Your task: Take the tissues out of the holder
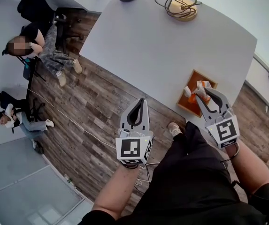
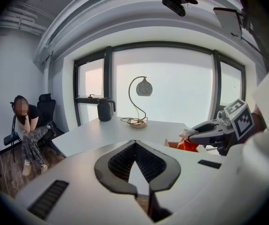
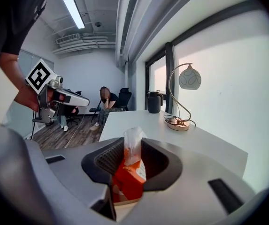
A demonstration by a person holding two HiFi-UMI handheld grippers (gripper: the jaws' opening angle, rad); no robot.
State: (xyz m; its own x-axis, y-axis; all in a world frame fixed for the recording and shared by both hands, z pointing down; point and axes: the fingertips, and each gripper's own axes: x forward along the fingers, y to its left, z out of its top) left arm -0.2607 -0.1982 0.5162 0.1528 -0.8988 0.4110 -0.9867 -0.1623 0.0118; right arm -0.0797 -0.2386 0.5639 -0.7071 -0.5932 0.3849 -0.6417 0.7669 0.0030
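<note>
Fronting office windows, the white table holds a wooden holder; right fingers grasp the tissues, left fingers clenched.

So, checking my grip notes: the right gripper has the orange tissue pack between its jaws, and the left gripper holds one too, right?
No: the left gripper holds nothing; the left gripper view shows its jaws shut and empty. The right gripper does have the orange tissue pack between its jaws.
</note>
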